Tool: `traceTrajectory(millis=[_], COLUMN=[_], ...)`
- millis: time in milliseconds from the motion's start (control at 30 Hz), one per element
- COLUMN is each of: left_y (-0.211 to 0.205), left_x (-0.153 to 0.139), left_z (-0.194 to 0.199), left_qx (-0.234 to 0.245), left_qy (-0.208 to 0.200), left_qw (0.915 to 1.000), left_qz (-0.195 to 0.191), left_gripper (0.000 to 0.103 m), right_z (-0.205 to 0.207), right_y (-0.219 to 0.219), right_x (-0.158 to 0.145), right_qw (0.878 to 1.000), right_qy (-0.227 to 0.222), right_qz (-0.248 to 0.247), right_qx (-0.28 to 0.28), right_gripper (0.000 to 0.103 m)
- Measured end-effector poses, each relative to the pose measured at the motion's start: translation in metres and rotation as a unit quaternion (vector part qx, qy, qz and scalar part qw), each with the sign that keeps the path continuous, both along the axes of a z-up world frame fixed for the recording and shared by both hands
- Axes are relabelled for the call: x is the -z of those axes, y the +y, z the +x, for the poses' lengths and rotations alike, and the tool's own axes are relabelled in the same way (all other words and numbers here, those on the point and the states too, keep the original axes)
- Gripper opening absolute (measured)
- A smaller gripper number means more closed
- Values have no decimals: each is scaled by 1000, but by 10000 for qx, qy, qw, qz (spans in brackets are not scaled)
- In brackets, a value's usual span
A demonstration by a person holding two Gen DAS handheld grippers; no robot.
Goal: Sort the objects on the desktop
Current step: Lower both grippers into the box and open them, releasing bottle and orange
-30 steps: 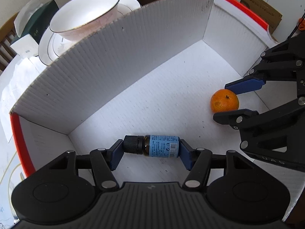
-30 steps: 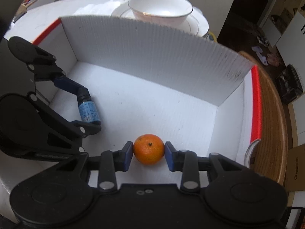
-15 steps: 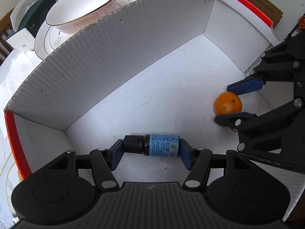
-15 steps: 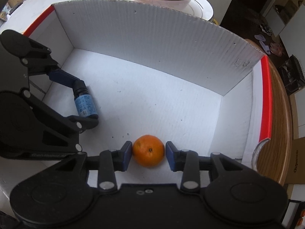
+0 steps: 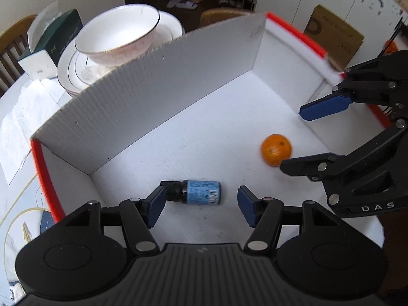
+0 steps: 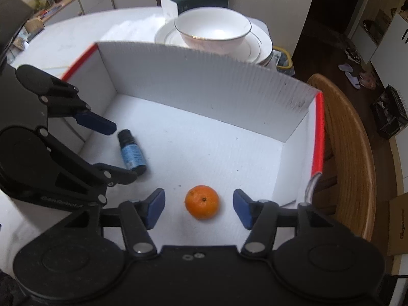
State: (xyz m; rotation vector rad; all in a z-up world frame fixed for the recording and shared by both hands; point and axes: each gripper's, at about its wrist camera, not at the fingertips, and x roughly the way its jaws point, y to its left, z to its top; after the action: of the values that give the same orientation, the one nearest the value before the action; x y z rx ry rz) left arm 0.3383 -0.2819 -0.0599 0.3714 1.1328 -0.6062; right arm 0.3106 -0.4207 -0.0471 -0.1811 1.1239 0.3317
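Note:
A small brown bottle with a blue label (image 5: 197, 192) lies on its side on the floor of the white box (image 5: 158, 97). My left gripper (image 5: 200, 205) is open around it, its left pad at the cap. An orange (image 6: 202, 202) rests on the box floor between the open fingers of my right gripper (image 6: 197, 207), touching neither. The bottle (image 6: 131, 151) and left gripper (image 6: 112, 150) also show in the right wrist view, the orange (image 5: 276, 149) and right gripper (image 5: 301, 137) in the left wrist view.
The box has tall corrugated white walls with red edges (image 6: 317, 132). Behind it stand a white bowl (image 6: 213, 29) on stacked plates (image 6: 257, 48), a dark tissue box (image 5: 54, 39) and papers (image 5: 28, 107). A wooden chair (image 6: 357, 158) is at the right.
Both grippers opened and let go: the bottle and the orange now lie free on the box floor. Both grippers have drawn back and upward a little.

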Motion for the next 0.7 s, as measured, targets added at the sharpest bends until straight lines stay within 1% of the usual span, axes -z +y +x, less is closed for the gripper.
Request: traceTrajectory(millis=[33,67,133,233,267,467,600,700], left_y=[0,1,3,4,0,15,28,38], left_x=[-3,-3,-13,-26,-25,-51,-63,-68], left_z=[4,0,-6,-18,-18,-47,-66,-78], left_qx=[13,5,-33,-48,-65,-189,-352,-492], left_qy=[-63,-129,-239,-494,-581,-1059,-1217,-1398], left_qw=[10000,9998,9993,9978,9972,9914,9875,9839], left_qz=[-51,-117,-269,-432,-474,-751,-938,-999], left_gripper=[61,61,61,61,61,61,61,61], right_z=[-3,-8,-15,-25,-28,-52,-62,-68], right_y=[-1,0,-2,-2,-2,-6,-5,-2], right_x=[-5,-10,-19,-32,-36,-61,-69,-74], right_qw=[10000,9999,9995,9986,9982,9952,9931,9921], right_qy=[-57,-124,-266,-492,-550,-881,-1045,-1114], right_qz=[20,45,130,192,210,434,523,582], right_qx=[-2,-12,-49,-80,-79,-59,-47,17], right_gripper=[61,62,65,66,66,72,75,76])
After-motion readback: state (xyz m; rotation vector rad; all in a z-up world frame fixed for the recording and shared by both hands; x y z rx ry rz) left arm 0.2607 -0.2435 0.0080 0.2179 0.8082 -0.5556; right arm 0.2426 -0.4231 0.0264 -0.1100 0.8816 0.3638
